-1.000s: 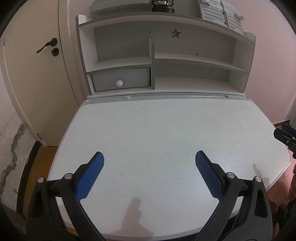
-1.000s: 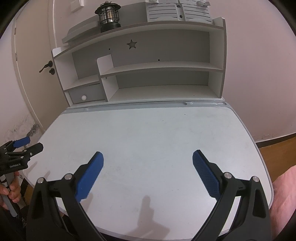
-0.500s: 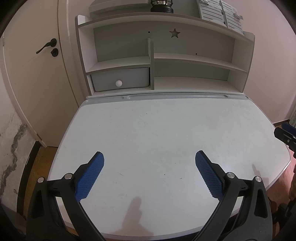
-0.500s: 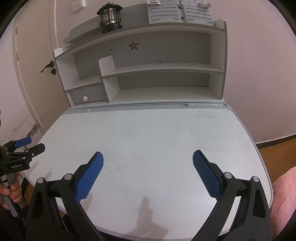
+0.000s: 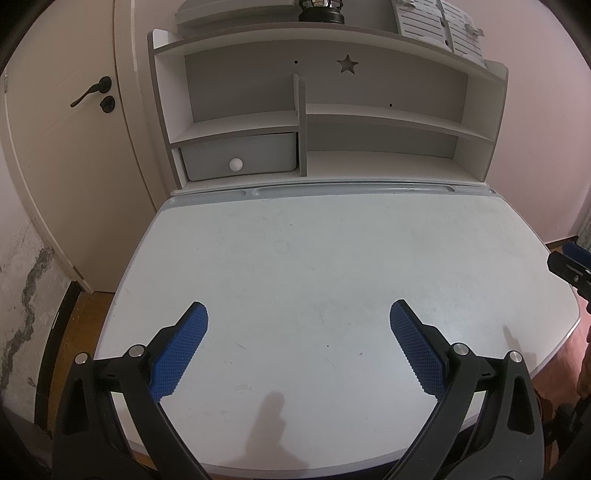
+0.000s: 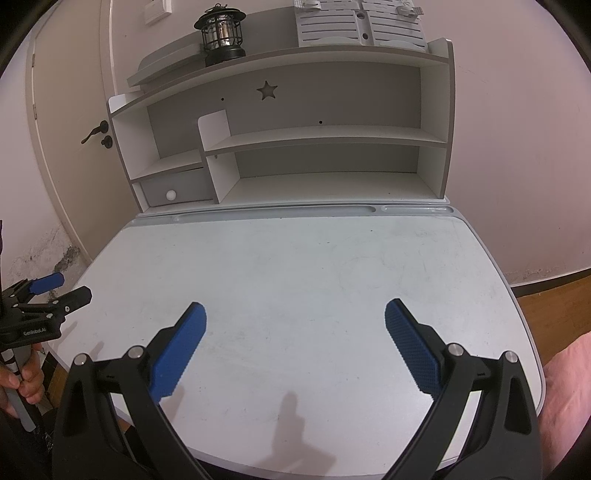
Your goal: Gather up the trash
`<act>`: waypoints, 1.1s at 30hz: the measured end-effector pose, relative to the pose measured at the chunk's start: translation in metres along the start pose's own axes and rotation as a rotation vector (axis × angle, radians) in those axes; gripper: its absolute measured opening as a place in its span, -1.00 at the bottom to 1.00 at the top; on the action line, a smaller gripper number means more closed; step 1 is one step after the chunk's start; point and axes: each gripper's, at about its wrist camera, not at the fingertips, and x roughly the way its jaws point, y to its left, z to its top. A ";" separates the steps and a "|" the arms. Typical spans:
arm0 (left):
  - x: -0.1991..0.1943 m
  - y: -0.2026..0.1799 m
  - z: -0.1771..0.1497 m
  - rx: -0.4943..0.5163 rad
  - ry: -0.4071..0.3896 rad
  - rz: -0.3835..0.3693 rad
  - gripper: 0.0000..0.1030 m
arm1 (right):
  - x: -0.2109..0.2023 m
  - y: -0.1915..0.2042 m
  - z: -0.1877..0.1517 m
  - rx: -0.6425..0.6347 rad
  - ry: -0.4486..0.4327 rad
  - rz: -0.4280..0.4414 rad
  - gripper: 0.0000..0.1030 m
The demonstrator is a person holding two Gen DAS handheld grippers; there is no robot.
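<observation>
Over the counter point(image 5: 332, 258): left hand-held gripper point(image 5: 298, 345) and right hand-held gripper point(image 6: 295, 343) both spread wide, holding nothing; no trash visible, so direction unknown.

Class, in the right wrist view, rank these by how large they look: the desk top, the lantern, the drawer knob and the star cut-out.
1. Desk top
2. Lantern
3. Star cut-out
4. Drawer knob

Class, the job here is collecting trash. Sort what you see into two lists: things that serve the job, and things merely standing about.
Serves the job:
left gripper, open
right gripper, open
No trash shows on the desk.

Standing about:
lantern
drawer
door handle
</observation>
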 end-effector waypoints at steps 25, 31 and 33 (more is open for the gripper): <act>0.001 0.000 0.000 0.000 -0.001 -0.003 0.86 | -0.001 0.001 0.001 -0.004 0.003 0.002 0.83; 0.003 0.001 0.000 -0.003 0.006 -0.007 0.86 | -0.001 0.000 0.001 -0.003 0.001 0.002 0.83; 0.004 0.001 0.000 -0.004 0.008 -0.006 0.86 | 0.000 0.000 0.001 -0.003 0.002 0.002 0.83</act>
